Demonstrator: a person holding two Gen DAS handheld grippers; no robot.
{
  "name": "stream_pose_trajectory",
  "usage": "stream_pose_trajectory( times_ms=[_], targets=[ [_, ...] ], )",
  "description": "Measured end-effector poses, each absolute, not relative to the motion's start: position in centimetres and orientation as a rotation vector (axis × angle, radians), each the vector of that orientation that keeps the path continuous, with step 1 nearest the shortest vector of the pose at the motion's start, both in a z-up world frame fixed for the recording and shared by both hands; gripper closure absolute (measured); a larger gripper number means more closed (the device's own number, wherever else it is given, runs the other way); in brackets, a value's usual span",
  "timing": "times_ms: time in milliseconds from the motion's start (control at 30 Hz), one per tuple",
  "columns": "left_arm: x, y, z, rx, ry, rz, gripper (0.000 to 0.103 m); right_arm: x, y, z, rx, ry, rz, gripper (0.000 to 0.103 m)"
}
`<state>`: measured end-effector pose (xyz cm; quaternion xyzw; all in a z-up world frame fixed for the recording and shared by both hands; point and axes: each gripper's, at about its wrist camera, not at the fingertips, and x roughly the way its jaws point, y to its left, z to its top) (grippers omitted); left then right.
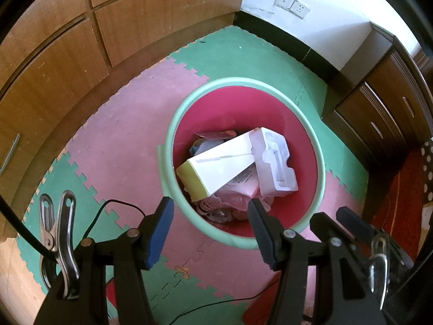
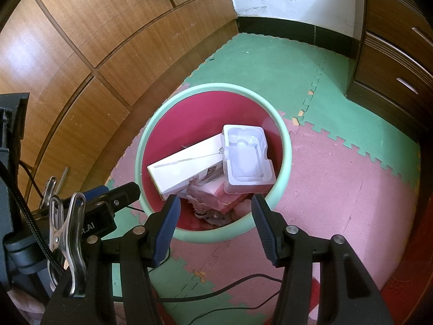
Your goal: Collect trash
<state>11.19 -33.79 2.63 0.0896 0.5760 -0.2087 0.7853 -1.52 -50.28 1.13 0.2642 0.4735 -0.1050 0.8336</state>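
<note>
1. The left gripper [image 1: 209, 208] is hovering above the near rim of the bin [image 1: 173, 124] with its jaws standing wide and nothing between them

2. The right gripper [image 2: 215, 207] is hanging over the same near rim, jaws also wide and gripping nothing; the two grippers are sitting just beside each other

3. The bin, pink inside with a pale green rim, is standing on the foam mat [image 1: 113, 124], near the wooden cabinet [image 1: 54, 62]

4. Inside the bin a long white box [image 1: 219, 162] is lying tilted on top of the pile, a white plastic tray [image 2: 245, 159] is resting against its far end, and crumpled pink paper [image 2: 209, 193] is showing underneath both

5. No loose trash is showing on the mat around the bin, so the step in hand is looking like a pause after a drop, or the end of the job

6. The next move is probably calling for lifting both grippers away from the bin and searching the floor beyond the bin for anything left to pick up
</note>
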Motion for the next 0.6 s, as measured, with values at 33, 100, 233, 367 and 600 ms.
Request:
stream_pose_trajectory(
  times_ms=[33,100,233,367,600],
  targets=[
    [11.25,-33.84,2.66,0.195,1.242,-0.452,0.043,-1.51,-50.29,1.13,0.560,1.003,-0.222,0.047],
    [11.22,-33.80,2.66,0.196,1.243,-0.453,0.043,-1.49,-50.31,1.13,0.559,1.003,-0.222,0.047],
    [11.20,-33.73,2.68,0.196,1.246,-0.452,0.043,-1.48,-50.36,1.11,0.558,1.004,-0.221,0.047],
    [11.26,-33.80,2.66,0.197,1.247,-0.452,0.043,-1.47,-50.32,1.14,0.559,1.004,-0.222,0.047],
    [11.25,-33.77,2.65,0.197,1.248,-0.451,0.043,-1.42,-50.35,1.16,0.558,1.004,-0.220,0.047]
  ],
)
